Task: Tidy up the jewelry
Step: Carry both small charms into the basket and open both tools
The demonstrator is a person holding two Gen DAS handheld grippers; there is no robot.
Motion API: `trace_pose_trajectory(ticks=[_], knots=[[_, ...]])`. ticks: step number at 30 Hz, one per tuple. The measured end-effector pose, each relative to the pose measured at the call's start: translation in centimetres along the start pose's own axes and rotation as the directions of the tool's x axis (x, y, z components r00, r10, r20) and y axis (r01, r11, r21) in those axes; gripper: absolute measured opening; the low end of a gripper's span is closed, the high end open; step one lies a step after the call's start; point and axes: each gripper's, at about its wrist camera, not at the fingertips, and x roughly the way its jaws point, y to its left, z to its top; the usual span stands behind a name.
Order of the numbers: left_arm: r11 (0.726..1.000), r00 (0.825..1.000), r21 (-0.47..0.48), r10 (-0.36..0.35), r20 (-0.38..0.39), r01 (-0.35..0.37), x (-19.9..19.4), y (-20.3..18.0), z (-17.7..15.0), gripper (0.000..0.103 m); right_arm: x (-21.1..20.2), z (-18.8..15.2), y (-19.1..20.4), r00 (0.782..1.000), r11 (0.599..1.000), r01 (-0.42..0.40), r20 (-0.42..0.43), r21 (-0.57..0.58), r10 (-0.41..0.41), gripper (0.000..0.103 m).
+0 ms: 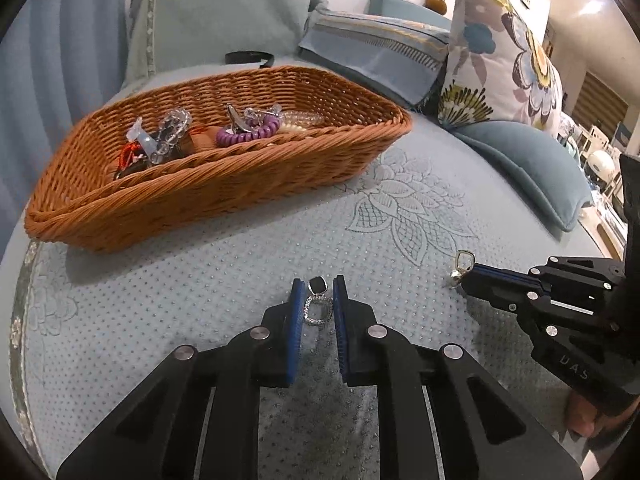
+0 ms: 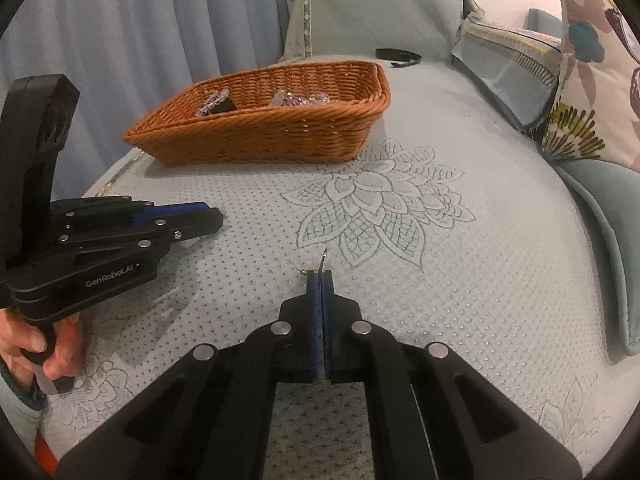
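With each earring pinched — left gripper [image 1: 316, 294] clamped on the black-stone earring [image 1: 317, 300], right gripper [image 2: 320, 276] on its mate [image 2: 322, 261] — next: carry both to the basket [image 1: 224, 184] by the bed's far edge.

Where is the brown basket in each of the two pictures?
Left wrist view: the basket fills the upper left, beyond the left gripper.
Right wrist view: the basket sits upper middle, farther off.
Shared landmark: the stitched flower on the bed cover lies just right of the basket in both views.

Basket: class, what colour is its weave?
Orange-brown wicker basket, clearest in the left wrist view.
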Motion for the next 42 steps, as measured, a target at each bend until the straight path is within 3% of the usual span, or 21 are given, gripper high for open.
trace_pose_trajectory(ticks=[10, 18, 28, 33, 37, 42], knots=[[0.999, 0.995, -0.018, -0.039, 0.089, 0.041, -2.2, 0.6, 0.1, 0.013, -2.1, 0.2, -0.1, 0.994, 0.999, -0.035, 0.1, 0.012, 0.034, 0.001], [0.989, 0.974, -0.075, -0.109, 0.198, 0.126, -5.5, 2.2, 1.2, 0.013, -4.4, 2.1, -0.1, 0.983, 0.998, -0.053, 0.175, 0.016, 0.049, 0.001], [0.99, 0.935, -0.099, -0.063, 0.349, 0.104, -9.7, 4.8, 7.3, 0.013, -4.7, 9.9, 0.8, 0.953, 0.997, -0.068, 0.293, -0.044, 0.078, 0.001], [0.981, 0.94, -0.165, -0.039, 0.338, 0.1, -7.4, 7.6, 10.6, 0.013, -0.9, 14.2, 0.9, 0.957, 0.995, -0.089, 0.273, -0.042, 0.097, 0.001], [0.969, 0.956, -0.217, -0.051, 0.289, 0.118, -4.5, 9.5, 11.8, 0.013, 3.7, 16.8, 1.1, 0.975, 0.994, -0.11, 0.193, -0.013, 0.11, 0.001], [0.97, 0.968, -0.218, -0.054, 0.245, 0.109, -2.0, 10.0, 11.7, 0.013, 8.3, 18.3, 0.6, 0.988, 0.992, -0.124, 0.091, 0.03, 0.121, 0.001]])
